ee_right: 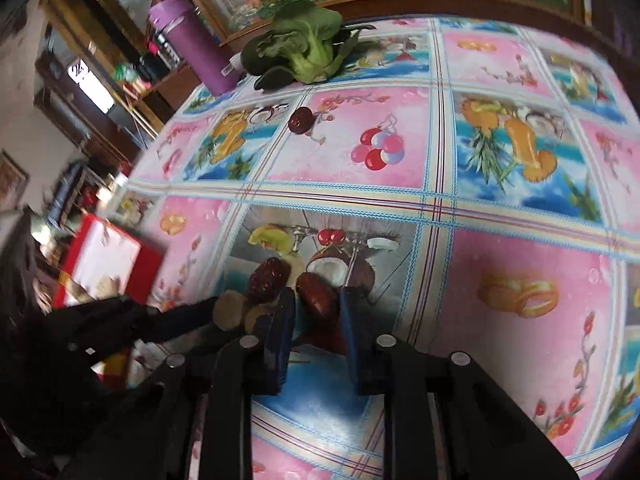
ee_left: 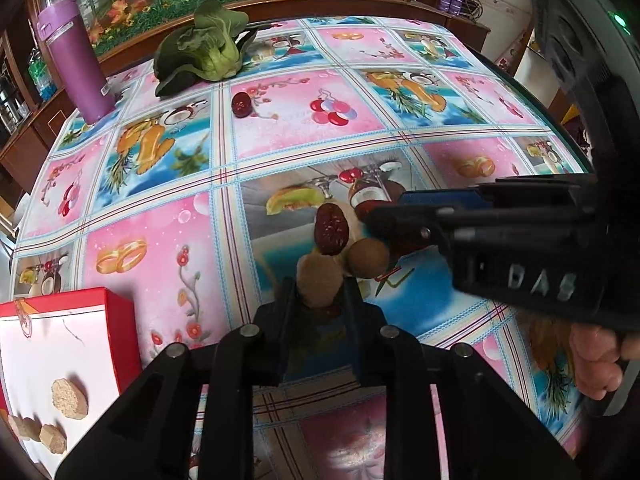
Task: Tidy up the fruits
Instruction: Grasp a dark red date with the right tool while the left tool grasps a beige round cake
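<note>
- Left hand-held gripper: fingers pressed on both sides of a tan, rough-skinned oval fruit, gripping it. Fruit's long axis runs roughly along the fingers, pointing away from the camera; its far end sticks out past the fingertips.
- Right hand-held gripper: blue-padded fingers straddle a dark red wrinkled date. Jaws part-closed around it; can't tell whether the pads touch it. Date's long axis runs diagonal, upper-left to lower-right in the right wrist view.
- Cluster sits mid-tabletop on the flowery pink-and-blue plastic cloth: a second wrinkled red date lies just beyond the held tan fruit, long axis near vertical in the left wrist view, touching or nearly touching it.
- A round light-brown fruit sits just right of the held one, under the right gripper's fingertips.
- A lone small dark red date lies well apart, toward the far edge, near a green leafy bok choy.
- Purple tall plastic tumbler stands at the far left corner.
- Red-sided open box with white inside at near left holds tan round slices.
- A person's hand grips the right gripper's handle.
</note>
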### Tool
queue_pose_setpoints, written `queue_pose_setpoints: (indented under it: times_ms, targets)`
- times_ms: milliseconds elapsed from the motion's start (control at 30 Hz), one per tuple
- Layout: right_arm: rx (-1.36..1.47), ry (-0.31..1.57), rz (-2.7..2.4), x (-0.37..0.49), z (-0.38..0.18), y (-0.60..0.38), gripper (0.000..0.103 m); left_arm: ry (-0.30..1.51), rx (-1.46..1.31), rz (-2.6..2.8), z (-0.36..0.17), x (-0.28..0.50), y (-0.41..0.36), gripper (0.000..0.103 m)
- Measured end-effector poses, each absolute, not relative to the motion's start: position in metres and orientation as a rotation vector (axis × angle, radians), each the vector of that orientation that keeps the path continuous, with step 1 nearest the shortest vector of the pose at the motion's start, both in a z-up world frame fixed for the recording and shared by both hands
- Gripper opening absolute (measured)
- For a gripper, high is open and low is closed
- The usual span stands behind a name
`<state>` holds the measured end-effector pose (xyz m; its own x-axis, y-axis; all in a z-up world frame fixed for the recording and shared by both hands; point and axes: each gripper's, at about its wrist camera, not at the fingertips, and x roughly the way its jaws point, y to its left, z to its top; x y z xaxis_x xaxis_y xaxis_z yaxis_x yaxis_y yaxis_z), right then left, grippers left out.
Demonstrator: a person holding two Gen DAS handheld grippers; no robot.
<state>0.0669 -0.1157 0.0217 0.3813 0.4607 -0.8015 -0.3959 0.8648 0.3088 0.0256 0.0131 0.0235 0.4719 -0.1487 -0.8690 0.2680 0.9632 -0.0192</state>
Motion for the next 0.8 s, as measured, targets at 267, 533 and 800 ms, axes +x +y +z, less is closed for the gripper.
queue_pose_setpoints:
  times_ms: [267,533,800]
  targets:
    - [-0.194,0.916,0.493,0.049,0.019,-0.089,0.016,1.057,0.091,-0.233,0.024,0.025,0.025,0.025]
    - [-0.030,0.953,0.510,0.057,0.027,-0.108,0.015,1.056,0.040,-0.221,0.027,0.011,0.036,0.025]
    - [0.104,0.837,0.556,0.037,0.056,-0.114,0.015,0.979,0.037,-0.200,0.052,-0.024,0.037,0.025]
